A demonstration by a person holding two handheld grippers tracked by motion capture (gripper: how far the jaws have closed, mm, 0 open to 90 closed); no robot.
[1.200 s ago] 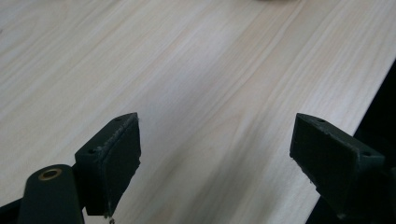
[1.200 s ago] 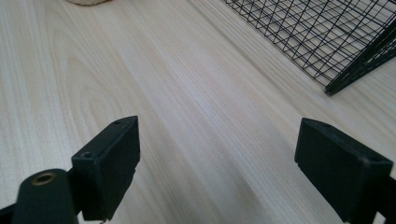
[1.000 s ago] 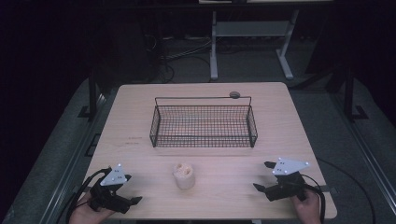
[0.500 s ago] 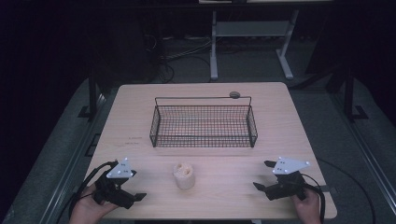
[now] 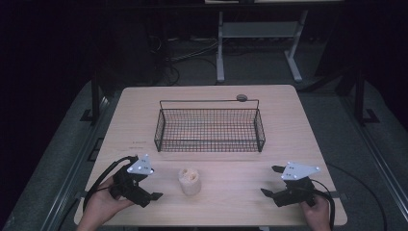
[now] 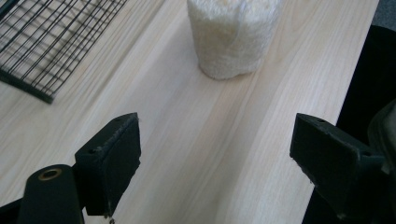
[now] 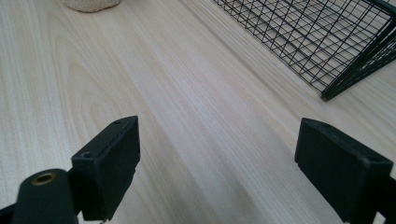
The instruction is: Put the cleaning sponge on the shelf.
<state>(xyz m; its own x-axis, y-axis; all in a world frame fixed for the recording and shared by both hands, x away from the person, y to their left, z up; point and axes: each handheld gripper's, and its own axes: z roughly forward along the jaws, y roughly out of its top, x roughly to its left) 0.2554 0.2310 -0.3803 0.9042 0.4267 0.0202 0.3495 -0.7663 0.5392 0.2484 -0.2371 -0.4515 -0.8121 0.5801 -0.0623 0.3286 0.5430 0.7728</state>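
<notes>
Since a second ago the left gripper point(image 5: 153, 195) has shifted rightward along the near edge toward the pale roll point(image 5: 189, 181), while the right gripper point(image 5: 270, 181) has stayed where it was; the roll and the wire basket point(image 5: 210, 129) have not moved.

At the left, the left gripper sits close to the table's point(image 5: 144, 110) near edge, its jaws spread wide with nothing between them, aimed at the roll; bare wood lies between the two. In the left gripper view the roll point(image 6: 233, 37) stands ahead of the gap and the table edge drops away just beside the right-hand jaw.

The roll stands upright near the middle of the front strip of table, well apart from the basket behind it; it is a squat, off-white cylinder with a fibrous, fuzzy surface.

The basket is a black, rectangular, thin-wire grid with a raised handle; a small dark round disc point(image 5: 241, 97) lies beyond its far right corner.

At the right, the right gripper is likewise released, jaws wide apart over smooth, light-grained wood.
</notes>
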